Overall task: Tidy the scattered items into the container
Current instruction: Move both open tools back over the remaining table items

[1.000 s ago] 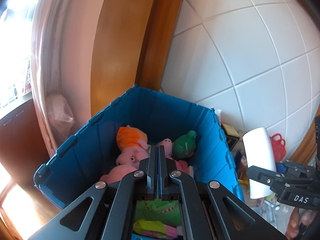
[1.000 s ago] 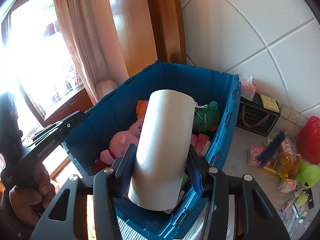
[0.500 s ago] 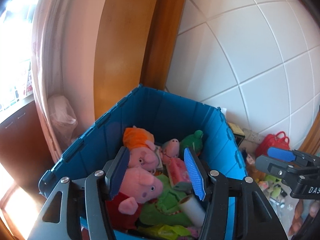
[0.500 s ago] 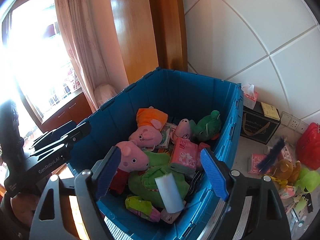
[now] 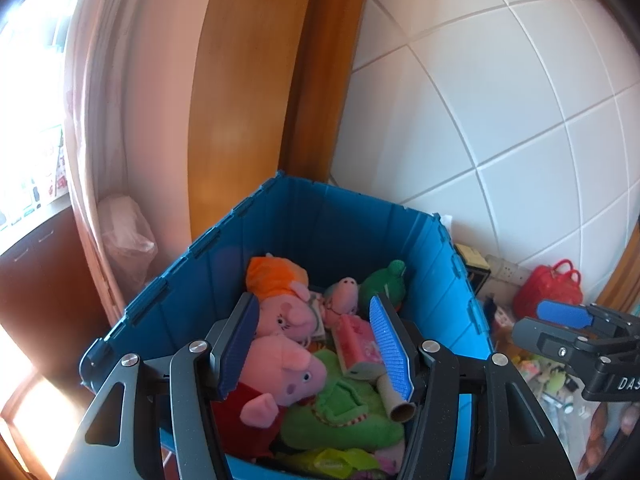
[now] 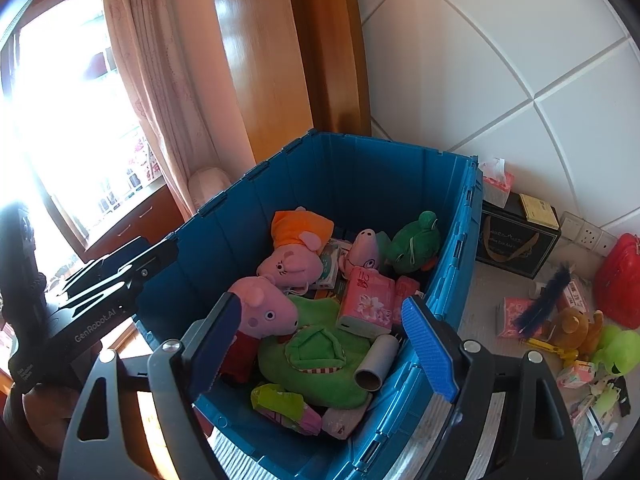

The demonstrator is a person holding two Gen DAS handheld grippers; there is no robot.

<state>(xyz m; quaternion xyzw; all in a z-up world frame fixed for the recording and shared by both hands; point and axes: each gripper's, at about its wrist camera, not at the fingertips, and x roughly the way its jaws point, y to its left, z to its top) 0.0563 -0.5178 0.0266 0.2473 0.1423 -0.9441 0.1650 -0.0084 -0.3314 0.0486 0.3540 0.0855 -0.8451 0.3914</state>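
The blue crate (image 6: 360,184) holds several soft toys: pink pigs (image 6: 264,312), a green plush (image 6: 316,360) and a pink tissue pack (image 6: 366,304). A white paper roll (image 6: 378,362) lies inside on the green plush, near the crate's right wall. My right gripper (image 6: 320,304) hovers above the crate's near edge, its jaws opening with nothing between the pads. Beside it, over the same crate (image 5: 352,200), my left gripper (image 5: 314,312) also has its jaws opening and holds nothing. The roll (image 5: 394,394) shows just under the left gripper's right finger.
Loose items lie on the floor right of the crate: a red bag (image 6: 620,280), a black box (image 6: 516,236), a brown teddy (image 6: 572,328), a green toy (image 6: 616,348) and a dark brush (image 6: 544,304). A wooden frame, a curtain and a tiled wall stand behind.
My right gripper's jaws spread and the white roll dropped from them into the crate. My left gripper's jaws went from shut to apart. Neither hand shifted.
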